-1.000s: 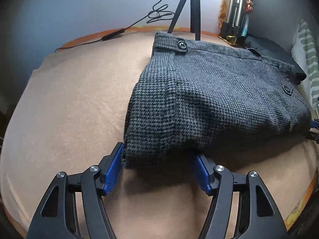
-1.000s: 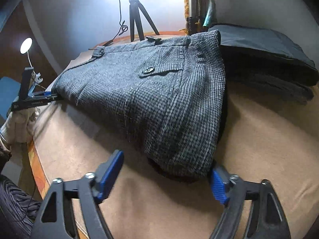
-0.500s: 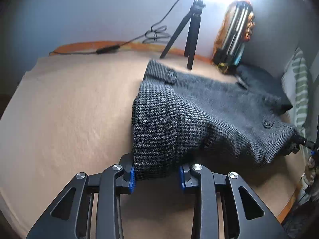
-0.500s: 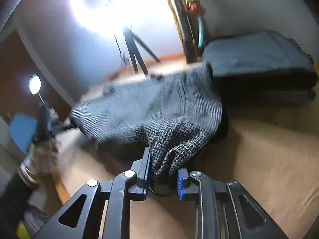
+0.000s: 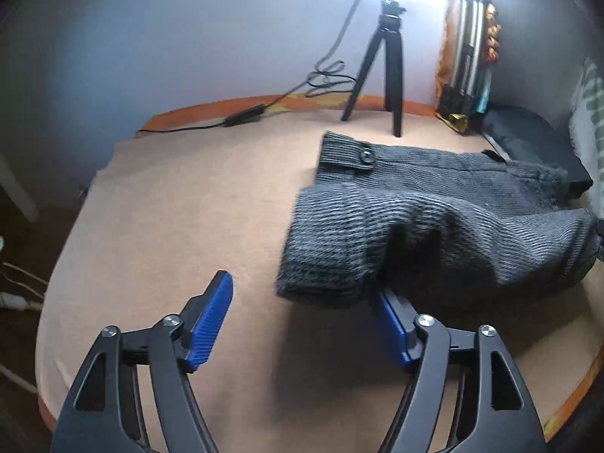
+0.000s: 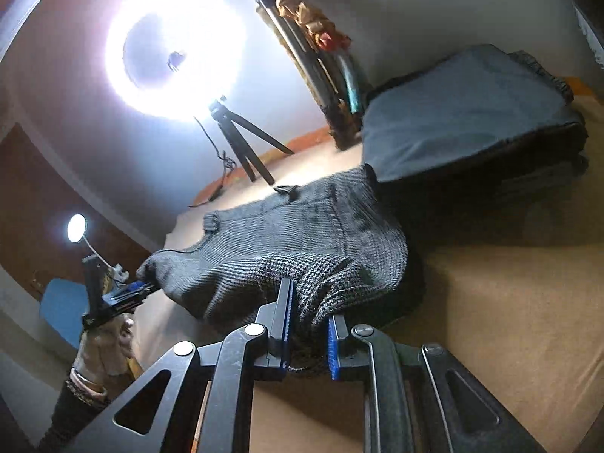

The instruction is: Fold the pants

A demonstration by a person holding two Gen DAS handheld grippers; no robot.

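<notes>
Right now my left tongs [image 5: 302, 321] stand wide, with nothing between the blue pads [image 5: 209, 322]; the folded edge of the pants [image 5: 434, 226] lies just in front of them, over the tip of the far finger. My right tongs [image 6: 308, 326] are pinched narrow on a bunched corner of the same grey checked cloth and hold it a little above the tan bed cover [image 5: 181, 219].

To do this fold well, I judge I should carry the right corner straight over toward the waistband [image 5: 351, 153], low and level, and let go only once the edges line up. The free left tongs could then press or tidy the near fold.

Both views are smeared by motion, so I cannot tell how many layers the right tongs have caught. The pants run out of the left view at its right edge. Beyond them a dark folded pile [image 6: 472, 120] hides the cover behind it.
</notes>
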